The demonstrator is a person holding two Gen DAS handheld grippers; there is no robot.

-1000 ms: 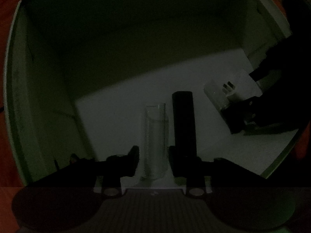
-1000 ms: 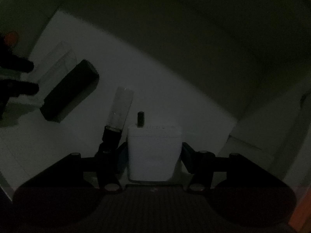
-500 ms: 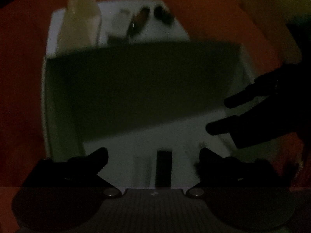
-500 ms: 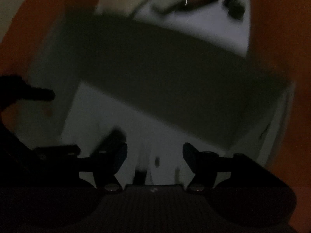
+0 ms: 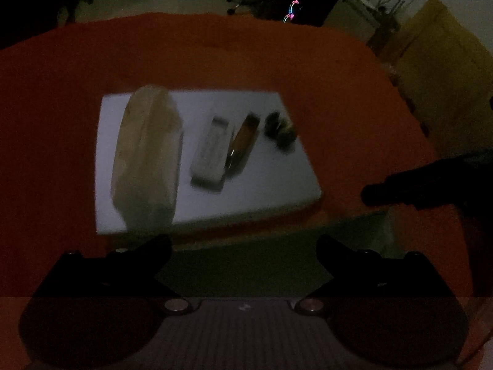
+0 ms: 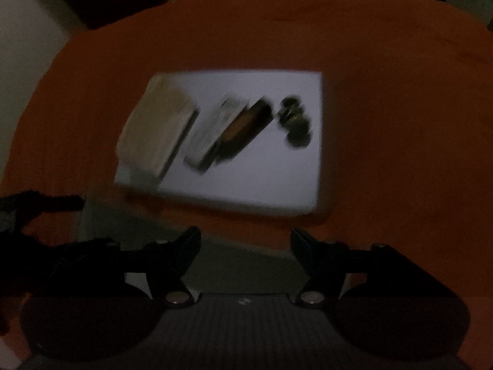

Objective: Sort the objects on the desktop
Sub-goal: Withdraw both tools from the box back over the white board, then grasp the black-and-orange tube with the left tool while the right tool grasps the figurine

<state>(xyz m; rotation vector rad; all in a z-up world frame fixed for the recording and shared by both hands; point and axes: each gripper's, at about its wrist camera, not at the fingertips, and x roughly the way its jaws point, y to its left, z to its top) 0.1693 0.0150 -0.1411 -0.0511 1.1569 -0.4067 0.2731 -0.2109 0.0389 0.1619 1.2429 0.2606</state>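
Now both grippers, left gripper (image 5: 243, 243) and right gripper (image 6: 245, 236), spread apart, empty, near a white board (image 5: 262, 194) on the orange cloth (image 5: 215, 55); beige pouch (image 5: 148, 160) far left, pale case (image 5: 212, 151), brown case (image 5: 245, 135), dark clump (image 5: 280, 128) right.

Probably an office: dim room, rolling chair bases (image 5: 235, 3), orange-covered table (image 5: 215, 55).

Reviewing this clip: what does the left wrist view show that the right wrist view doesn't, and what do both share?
Only the left wrist view shows a yellowish panel at upper right and the right hand-held gripper entering as a dark shape from the right edge.

Only the right wrist view shows a pale wall area at upper left and the left hand-held gripper entering as a dark shape from the left edge.

Both share the orange table cover, the white tray carrying a beige block, a pale flat box, a brown item and small dark pieces. Both hand-held grippers are open and empty.
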